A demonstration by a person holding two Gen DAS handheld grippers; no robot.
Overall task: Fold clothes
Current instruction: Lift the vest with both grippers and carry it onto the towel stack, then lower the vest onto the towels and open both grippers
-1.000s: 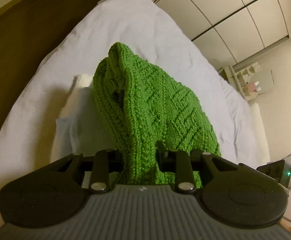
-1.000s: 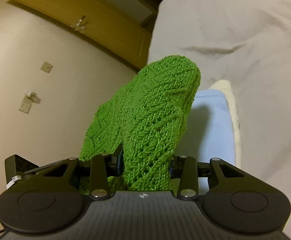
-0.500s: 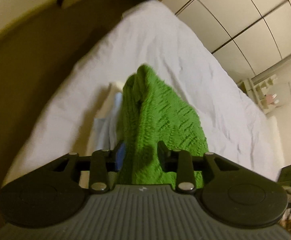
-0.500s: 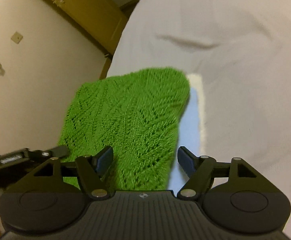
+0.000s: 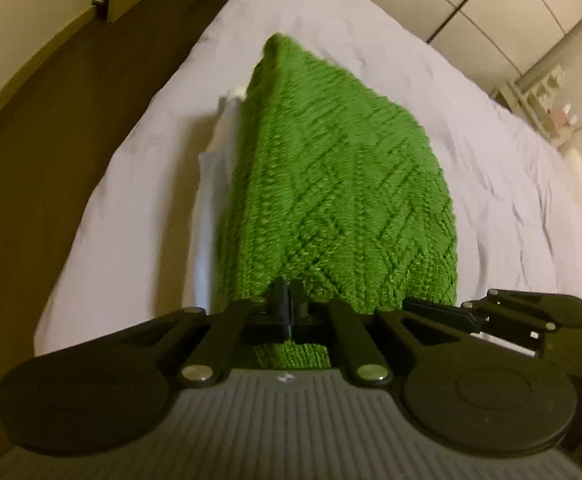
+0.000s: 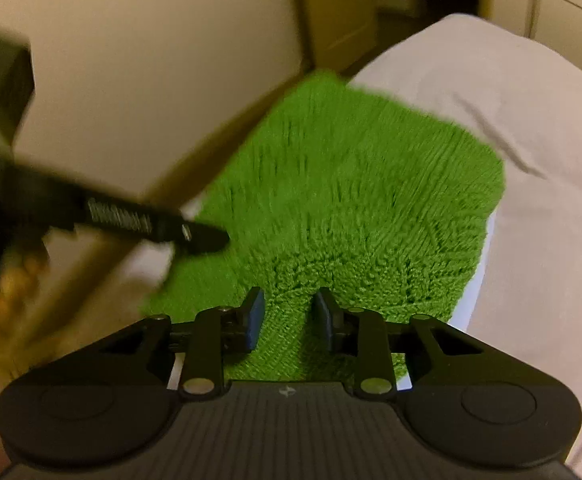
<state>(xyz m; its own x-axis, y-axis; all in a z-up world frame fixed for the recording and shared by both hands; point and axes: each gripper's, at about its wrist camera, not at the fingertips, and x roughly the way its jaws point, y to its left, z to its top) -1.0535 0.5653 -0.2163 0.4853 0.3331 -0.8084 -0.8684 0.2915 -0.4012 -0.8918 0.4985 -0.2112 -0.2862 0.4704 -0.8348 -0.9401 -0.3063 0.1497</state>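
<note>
A green knitted sweater (image 5: 331,184) lies folded on top of a stack of folded clothes on the white bed (image 5: 139,184). My left gripper (image 5: 289,300) is shut on the sweater's near edge. In the right wrist view the sweater (image 6: 355,200) is blurred by motion. My right gripper (image 6: 287,312) has a strip of the sweater's edge between its jaws, which stand partly apart. The left gripper shows at the left of the right wrist view (image 6: 131,220), and the right gripper at the right of the left wrist view (image 5: 491,312).
A pale blue folded garment (image 5: 211,184) and a white one (image 5: 235,92) lie under the sweater. Dark wood floor (image 5: 51,120) runs along the bed's left side. White closet doors (image 5: 491,0) and a small shelf unit (image 5: 547,96) stand beyond the bed.
Both grippers have lowered the sweater onto the stack and it now lies flatter. The left jaws have closed tighter on the edge. The right jaws opened wide half a second ago and are now narrower.
</note>
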